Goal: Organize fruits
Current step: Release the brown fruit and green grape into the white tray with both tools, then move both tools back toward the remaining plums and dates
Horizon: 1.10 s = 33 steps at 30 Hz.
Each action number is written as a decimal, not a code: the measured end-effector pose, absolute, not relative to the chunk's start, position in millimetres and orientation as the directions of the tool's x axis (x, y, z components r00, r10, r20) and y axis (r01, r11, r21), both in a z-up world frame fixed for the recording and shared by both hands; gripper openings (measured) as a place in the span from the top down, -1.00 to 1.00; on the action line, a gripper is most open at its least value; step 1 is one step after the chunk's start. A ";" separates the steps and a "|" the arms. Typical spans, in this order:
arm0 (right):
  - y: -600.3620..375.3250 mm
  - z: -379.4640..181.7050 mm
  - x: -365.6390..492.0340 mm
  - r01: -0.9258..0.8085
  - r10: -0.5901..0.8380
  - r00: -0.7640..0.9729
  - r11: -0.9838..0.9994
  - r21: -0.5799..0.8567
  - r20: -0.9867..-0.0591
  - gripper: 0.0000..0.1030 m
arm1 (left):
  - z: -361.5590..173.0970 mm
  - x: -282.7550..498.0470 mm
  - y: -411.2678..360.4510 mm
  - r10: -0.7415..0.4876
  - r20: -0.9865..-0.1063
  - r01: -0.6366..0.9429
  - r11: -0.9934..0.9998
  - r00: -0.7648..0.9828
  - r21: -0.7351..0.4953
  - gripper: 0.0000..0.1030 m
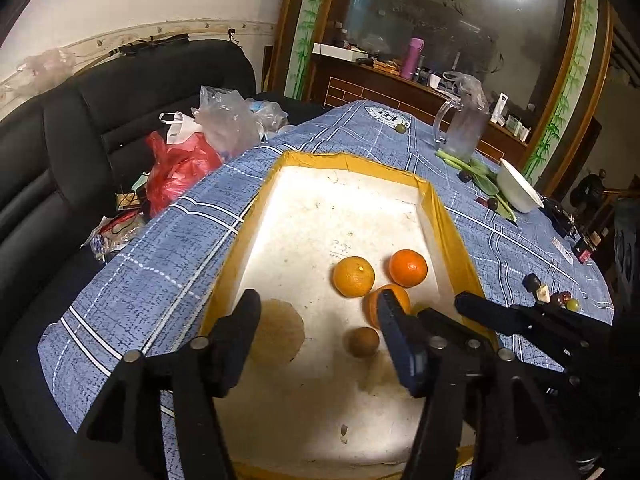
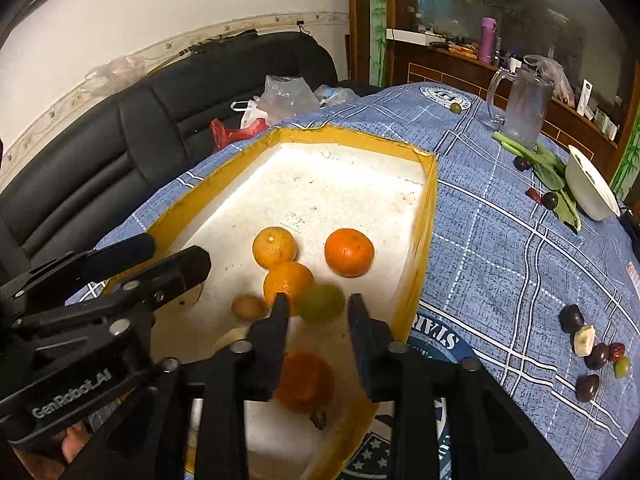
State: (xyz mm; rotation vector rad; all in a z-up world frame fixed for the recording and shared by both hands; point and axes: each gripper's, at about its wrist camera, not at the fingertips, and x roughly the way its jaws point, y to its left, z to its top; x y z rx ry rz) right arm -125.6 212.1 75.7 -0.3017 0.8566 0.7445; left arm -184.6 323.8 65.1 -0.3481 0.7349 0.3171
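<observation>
- The foam box (image 1: 434,216) with yellow-taped rim sits on the blue plaid tablecloth (image 1: 160,264); both grippers reach over its near end.
- The left gripper (image 1: 320,332) stands wide, nothing between its fingers. The pale round melon-like fruit (image 1: 280,332) lies on the box floor just inside its left finger, and the small brown kiwi (image 1: 363,342) just inside its right finger.
- Three oranges cluster beyond: a yellow-orange one (image 1: 354,277), a deep orange one (image 1: 408,268), and a third (image 1: 394,294) partly hidden behind the left gripper's right finger.
- The right gripper (image 2: 318,308) is parted, with the blurred green fruit (image 2: 322,303) between its fingertips; whether the pads touch it cannot be told.
- Another orange (image 2: 306,380), out of focus, lies on the box floor below the right gripper, between its fingers.
- To the right on the cloth, well apart from the box, lie dark plums (image 2: 571,318), a banana piece (image 2: 584,340), a red date (image 2: 617,351) and a green grape (image 2: 622,367).
- Farther back stand a glass pitcher (image 2: 524,112) and a white bowl (image 2: 592,188).
</observation>
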 end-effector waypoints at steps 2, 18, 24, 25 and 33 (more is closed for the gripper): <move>210.5 78.6 -127.8 -0.698 0.473 0.441 0.715 0.040 -0.763 0.03 | 65.3 -184.9 325.6 0.157 -0.696 -0.398 0.895 0.701 -0.199 -0.29; 120.2 106.2 -122.1 -0.596 0.456 0.544 0.801 0.058 -0.705 -0.24 | 98.3 -182.6 269.4 0.123 -0.674 -0.315 0.934 0.729 -0.171 -0.51; 47.1 106.6 -109.2 -0.490 0.387 0.598 0.870 0.062 -0.702 -0.28 | 107.1 -167.8 223.3 0.060 -0.675 -0.213 0.966 0.735 -0.147 -0.53; 31.4 106.8 -107.0 -0.465 0.367 0.610 0.884 0.058 -0.702 -0.28 | 107.5 -165.3 215.9 0.051 -0.676 -0.197 0.970 0.735 -0.141 -0.54; -109.0 105.7 -83.3 -0.193 0.201 0.668 0.977 0.095 -0.717 -0.36 | 95.2 -140.4 167.3 -0.005 -0.701 -0.100 0.989 0.713 -0.108 -0.60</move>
